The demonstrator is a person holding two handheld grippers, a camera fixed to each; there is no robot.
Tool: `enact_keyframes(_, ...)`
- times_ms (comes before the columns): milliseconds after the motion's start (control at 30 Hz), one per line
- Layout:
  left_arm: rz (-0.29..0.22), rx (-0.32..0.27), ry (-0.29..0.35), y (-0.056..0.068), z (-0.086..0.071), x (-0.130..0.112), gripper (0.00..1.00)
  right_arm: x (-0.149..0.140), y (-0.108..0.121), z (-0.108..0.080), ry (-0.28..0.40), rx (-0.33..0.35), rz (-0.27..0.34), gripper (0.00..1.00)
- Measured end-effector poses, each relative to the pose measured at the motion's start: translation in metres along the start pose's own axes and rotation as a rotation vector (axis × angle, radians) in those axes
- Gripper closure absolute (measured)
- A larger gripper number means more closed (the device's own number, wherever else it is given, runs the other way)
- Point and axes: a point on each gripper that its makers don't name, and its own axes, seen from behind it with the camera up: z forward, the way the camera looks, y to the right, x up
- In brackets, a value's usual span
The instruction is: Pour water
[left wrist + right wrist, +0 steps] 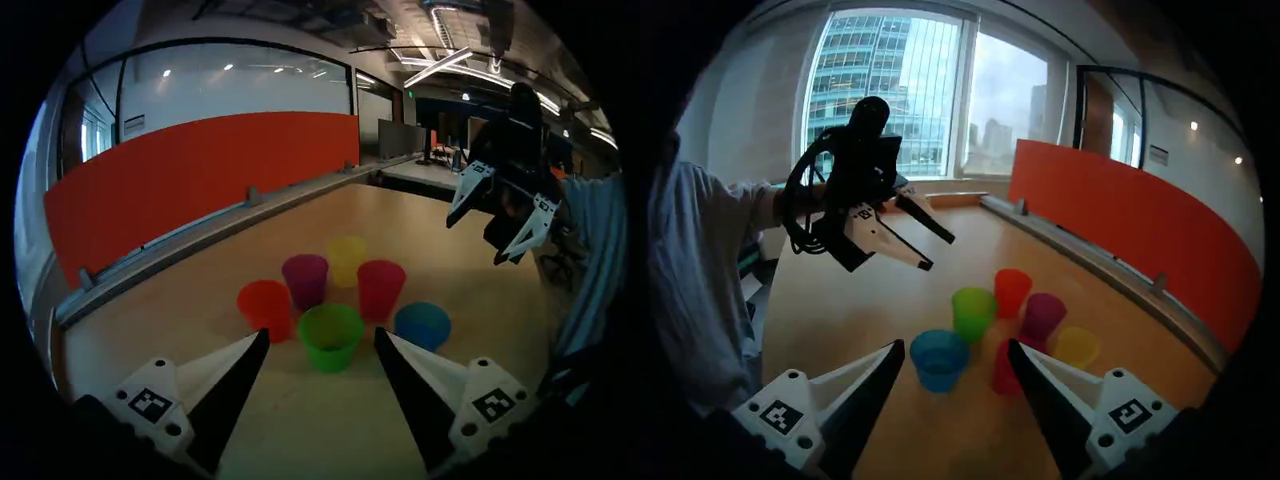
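One long wooden table (448,240) carries everything, running beside a low orange partition (200,176) with glass above it. Tall windows (880,96) past the table's far end look out on high-rise towers. A person in a pale sleeve (696,264) stands at the table's edge and holds the left gripper (938,253) above the wood, its fingers spread wide with nothing between them. The right gripper (474,242) hangs over the table too, fingers parted and empty, with office desks (416,170) behind it.

Six plastic cups stand upright in a tight cluster on the table, apart from both grippers. The green cup (330,336) is nearest the left gripper. The orange cup (266,308) is beside it, toward the partition, and the blue cup (422,324) is on its other side. Behind them stand the purple cup (305,280), the red cup (381,288) and the yellow cup (347,260), which is farthest back. In the right gripper view the blue cup is closest, and the red cup is partly hidden behind one of that gripper's own fingers. I cannot tell whether any cup holds water.

Square black-and-white marker tags (150,404) sit on the fingers. A small sign (134,124) on the glass is too small to read.
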Motion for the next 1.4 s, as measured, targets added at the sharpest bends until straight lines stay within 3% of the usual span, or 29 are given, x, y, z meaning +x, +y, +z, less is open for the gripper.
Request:
enact_keyframes(600,0.011,-0.072,-0.117,0.011,0.032,-0.036,0.02,-0.037,-0.004,0.027,-0.065,0.037,0.002,0.00)
enact_keyframes(1000,-0.002,-0.101,-0.181,0.010,0.060,-0.057,0.02,-0.052,-0.005,0.042,-0.093,0.057,0.000,0.00)
enact_keyframes(1400,-0.003,-0.114,-0.199,0.008,0.084,-0.059,0.02,-0.055,-0.003,0.049,-0.101,0.063,-0.004,0.00)
